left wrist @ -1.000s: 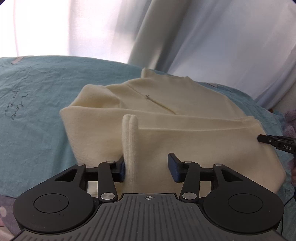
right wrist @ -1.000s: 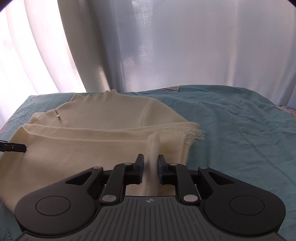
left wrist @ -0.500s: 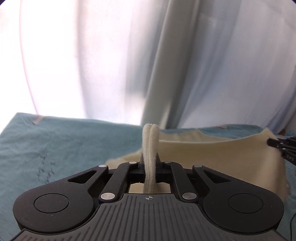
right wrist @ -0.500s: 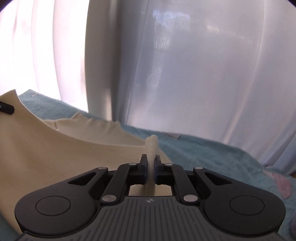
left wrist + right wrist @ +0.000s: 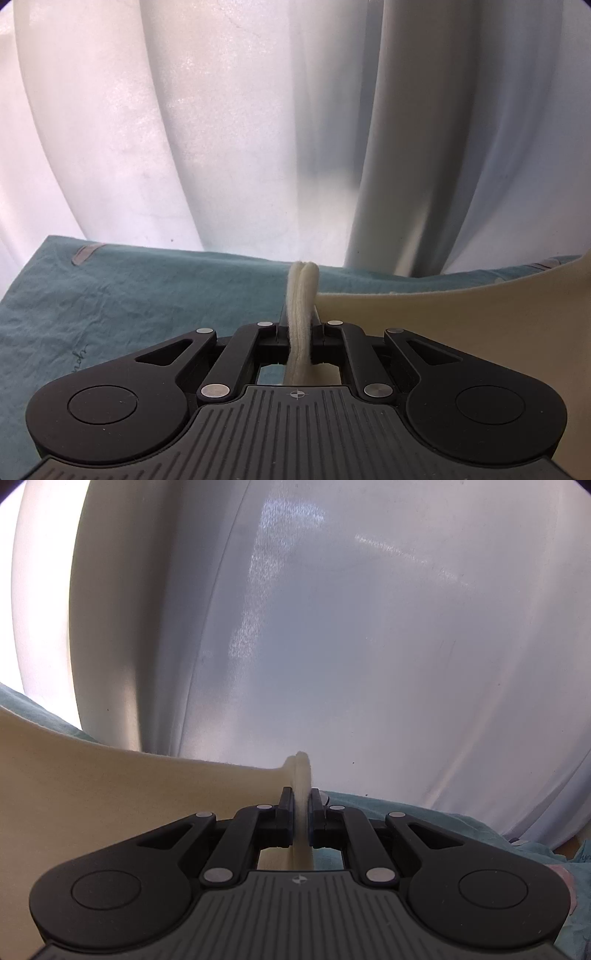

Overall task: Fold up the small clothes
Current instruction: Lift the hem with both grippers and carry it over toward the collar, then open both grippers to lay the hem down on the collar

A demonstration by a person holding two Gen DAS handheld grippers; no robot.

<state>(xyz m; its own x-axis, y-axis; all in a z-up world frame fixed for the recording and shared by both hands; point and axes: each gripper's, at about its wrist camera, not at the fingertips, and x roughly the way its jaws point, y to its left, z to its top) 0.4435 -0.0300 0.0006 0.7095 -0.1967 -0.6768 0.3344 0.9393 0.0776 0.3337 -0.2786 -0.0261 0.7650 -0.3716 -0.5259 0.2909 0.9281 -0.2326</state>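
Note:
A cream fleece garment (image 5: pixel 461 321) hangs stretched between my two grippers, lifted off the teal sheet (image 5: pixel 147 295). My left gripper (image 5: pixel 300 325) is shut on a doubled edge of it, which sticks up between the fingers; the cloth spreads away to the right. My right gripper (image 5: pixel 300 805) is shut on the other edge, and the garment (image 5: pixel 110 794) spreads away to the left in the right wrist view. Neither gripper shows in the other's view.
White curtains (image 5: pixel 258 129) hang close behind the far edge of the sheet-covered surface. The curtains (image 5: pixel 369 646) fill most of the right wrist view. A strip of teal sheet (image 5: pixel 443 823) lies low at the right there.
My left gripper shut on the garment's edge. Both grippers then rose with the garment, lifting it off the sheet and tilting the views up toward the curtains.

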